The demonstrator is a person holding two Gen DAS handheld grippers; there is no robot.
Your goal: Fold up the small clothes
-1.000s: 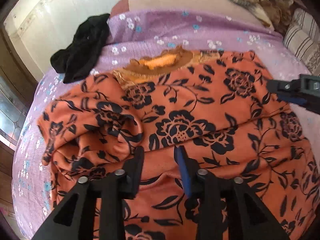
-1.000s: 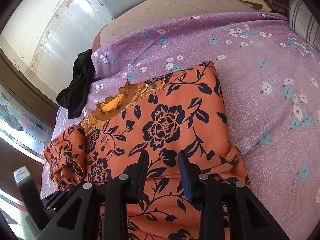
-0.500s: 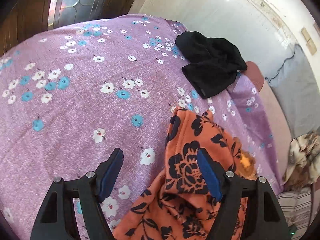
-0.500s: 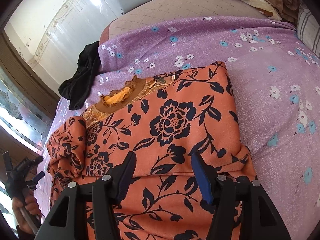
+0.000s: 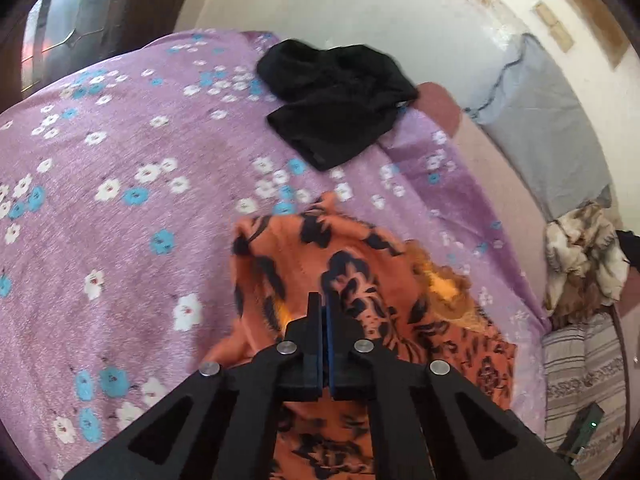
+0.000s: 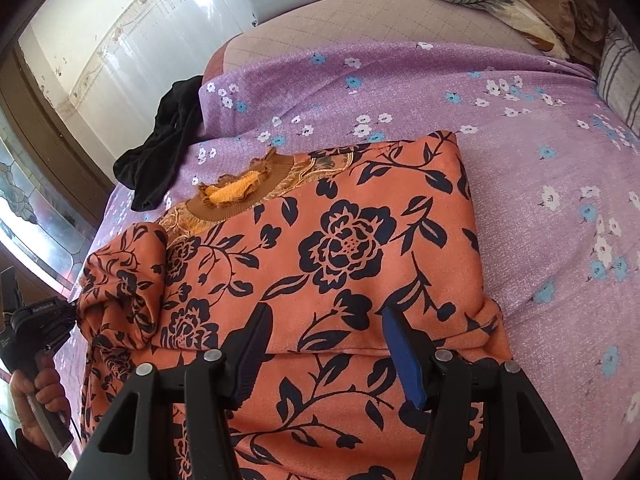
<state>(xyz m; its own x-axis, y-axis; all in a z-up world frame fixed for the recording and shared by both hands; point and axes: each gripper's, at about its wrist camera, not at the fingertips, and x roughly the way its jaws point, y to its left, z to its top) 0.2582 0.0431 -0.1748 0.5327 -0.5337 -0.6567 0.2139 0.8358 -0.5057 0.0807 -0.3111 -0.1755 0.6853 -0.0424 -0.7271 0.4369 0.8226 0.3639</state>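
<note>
Risk: the left gripper seems to pinch only a thin bit of bunched sleeve at the orange floral garment's 9 o'clock edge, so cloth may slip out mid-fold, or the pull may drag the neat body askew. Its jaws have just closed fully tog. on that fabric. Right gripper hovers w/ jaws apart over the garment's 6 o'clock fold, gripping nothing. Garment lies on the purple bedsheet.

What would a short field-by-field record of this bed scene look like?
surface: purple flowered bedsheet
main garment: orange floral top, partly folded
other garment: black cloth, bunched beyond it
left gripper: jaws shut at the top's bunched sleeve; pinch not clear
right gripper: jaws open above the top's lower fold
holder: a hand grips the left tool
</note>
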